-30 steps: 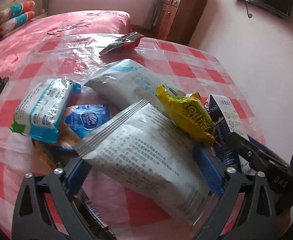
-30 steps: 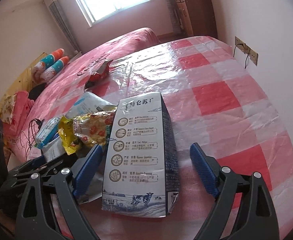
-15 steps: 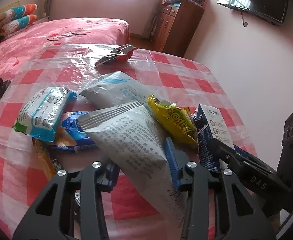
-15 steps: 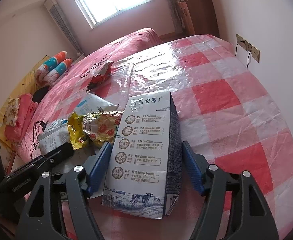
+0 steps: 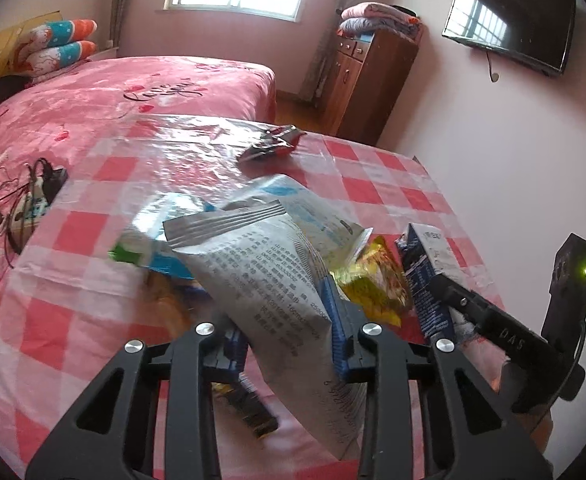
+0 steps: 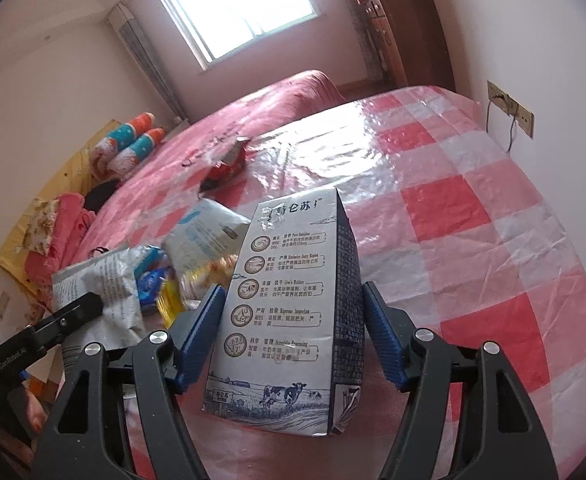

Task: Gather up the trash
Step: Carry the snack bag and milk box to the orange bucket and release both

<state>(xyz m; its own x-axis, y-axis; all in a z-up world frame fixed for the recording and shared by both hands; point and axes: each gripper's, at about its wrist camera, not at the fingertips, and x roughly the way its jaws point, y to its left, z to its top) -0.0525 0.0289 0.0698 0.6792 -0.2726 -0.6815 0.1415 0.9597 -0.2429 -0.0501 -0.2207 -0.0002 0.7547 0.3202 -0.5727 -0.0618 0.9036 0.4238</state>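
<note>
A pile of wrappers lies on the red-checked table (image 6: 473, 240). My left gripper (image 5: 281, 320) has its jaws closing, and both blue pads press on a silver printed snack bag (image 5: 261, 272), held tilted above the pile. Beside it are a yellow snack bag (image 5: 377, 280), a white-and-blue bag (image 5: 301, 204) and a blurred tissue pack (image 5: 153, 232). My right gripper (image 6: 291, 292) grips a blue-and-white milk carton (image 6: 285, 340) by both sides. A red wrapper (image 5: 273, 144) lies alone farther back.
A bed with a pink cover (image 5: 133, 92) adjoins the table's far side. Cables and a power strip (image 5: 33, 196) sit at the table's left edge. A wooden cabinet (image 5: 365, 80), a wall TV (image 5: 509, 40) and wall sockets (image 6: 509, 108) stand beyond.
The left jaws went from wide open to shut on the silver bag, then rose with it. The right jaws narrowed onto the milk carton and the hand stayed put.
</note>
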